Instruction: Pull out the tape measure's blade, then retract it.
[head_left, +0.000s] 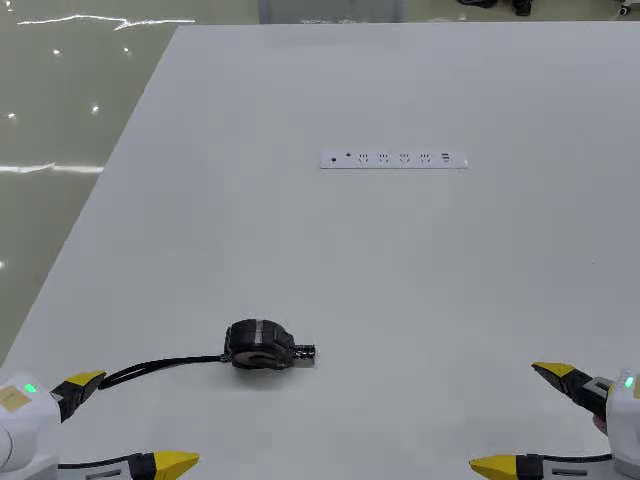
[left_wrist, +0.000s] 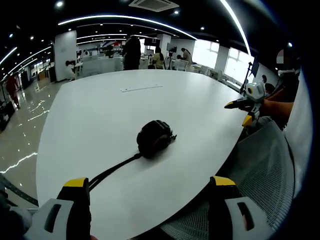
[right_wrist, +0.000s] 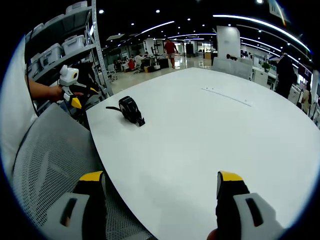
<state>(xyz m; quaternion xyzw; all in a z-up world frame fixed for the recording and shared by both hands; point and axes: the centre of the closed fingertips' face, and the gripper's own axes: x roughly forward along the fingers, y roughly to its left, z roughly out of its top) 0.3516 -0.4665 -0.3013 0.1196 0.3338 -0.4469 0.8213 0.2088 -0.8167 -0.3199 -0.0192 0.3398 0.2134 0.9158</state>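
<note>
Left claw (head_left: 130, 420) and right claw (head_left: 522, 418) gape empty (nothing pinned), so an unbraced pull may just drag the tape measure (head_left: 258, 345), ahead of the left claw, across the worktop (head_left: 400, 280).

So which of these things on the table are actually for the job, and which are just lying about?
For the job: tape measure with its black strap; left gripper and right gripper, both open and apart from it.

Just lying about: white power strip, farther back on the table.
</note>
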